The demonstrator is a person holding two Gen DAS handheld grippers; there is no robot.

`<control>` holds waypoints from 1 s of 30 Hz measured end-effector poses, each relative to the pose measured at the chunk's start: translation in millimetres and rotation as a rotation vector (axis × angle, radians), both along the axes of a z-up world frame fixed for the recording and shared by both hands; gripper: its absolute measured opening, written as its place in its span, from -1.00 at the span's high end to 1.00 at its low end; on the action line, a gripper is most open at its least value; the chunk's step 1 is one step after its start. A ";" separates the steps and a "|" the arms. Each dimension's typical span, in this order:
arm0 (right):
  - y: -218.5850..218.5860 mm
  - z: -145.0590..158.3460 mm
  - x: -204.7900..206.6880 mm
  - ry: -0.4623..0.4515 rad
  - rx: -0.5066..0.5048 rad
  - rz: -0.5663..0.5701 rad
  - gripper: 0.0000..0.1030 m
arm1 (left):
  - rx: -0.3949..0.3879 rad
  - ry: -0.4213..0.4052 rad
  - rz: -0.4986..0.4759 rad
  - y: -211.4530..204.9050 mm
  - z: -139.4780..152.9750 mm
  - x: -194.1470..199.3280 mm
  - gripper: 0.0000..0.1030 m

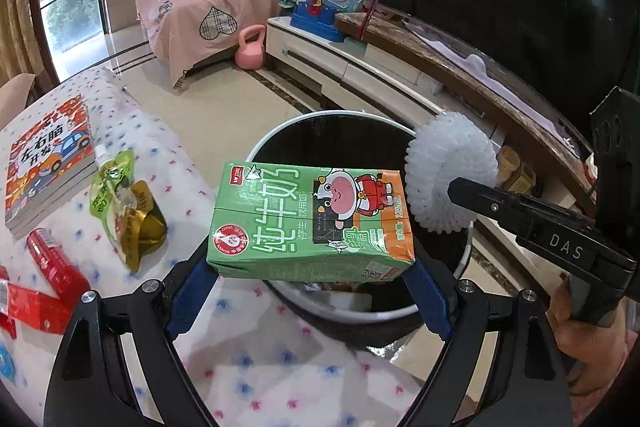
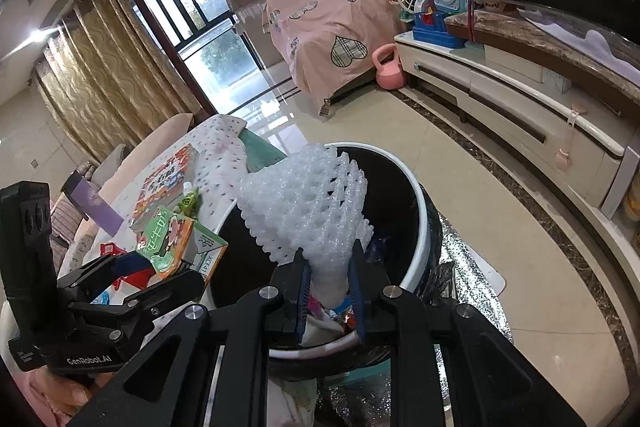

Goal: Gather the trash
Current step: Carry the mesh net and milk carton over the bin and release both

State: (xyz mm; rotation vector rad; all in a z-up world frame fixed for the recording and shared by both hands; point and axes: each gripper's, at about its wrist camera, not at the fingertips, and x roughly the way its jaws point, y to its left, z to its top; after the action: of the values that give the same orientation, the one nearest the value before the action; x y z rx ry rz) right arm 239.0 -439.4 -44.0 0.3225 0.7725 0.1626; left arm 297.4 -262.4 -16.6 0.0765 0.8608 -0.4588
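My left gripper (image 1: 310, 275) is shut on a green milk carton (image 1: 312, 219) and holds it over the near rim of the round bin (image 1: 464, 259), which is lined with a black bag. My right gripper (image 2: 330, 291) is shut on a white foam fruit net (image 2: 308, 211) and holds it above the bin (image 2: 418, 251). In the left wrist view the net (image 1: 448, 175) hangs over the bin's right side. In the right wrist view the carton (image 2: 172, 239) is at the bin's left edge. Trash lies at the bin's bottom.
On the dotted tablecloth (image 1: 248, 339) lie a green drink pouch (image 1: 110, 187), a gold wrapper (image 1: 144, 227), red wrappers (image 1: 48, 279) and a children's book (image 1: 48, 159). A TV cabinet (image 2: 520, 107), pink kettlebell (image 2: 388, 71) and covered furniture (image 2: 332, 27) stand beyond.
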 end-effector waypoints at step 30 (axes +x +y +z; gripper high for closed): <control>-17.3 11.4 -18.8 -0.037 0.066 -0.074 -0.05 | -0.064 0.025 -0.006 0.4 11.8 -8.0 -0.79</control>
State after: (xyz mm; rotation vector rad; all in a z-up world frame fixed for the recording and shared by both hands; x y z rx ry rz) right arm 220.2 -456.7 -32.6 0.4088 0.7189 0.1243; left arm 289.3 -262.0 -4.8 0.0145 0.8700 -0.4930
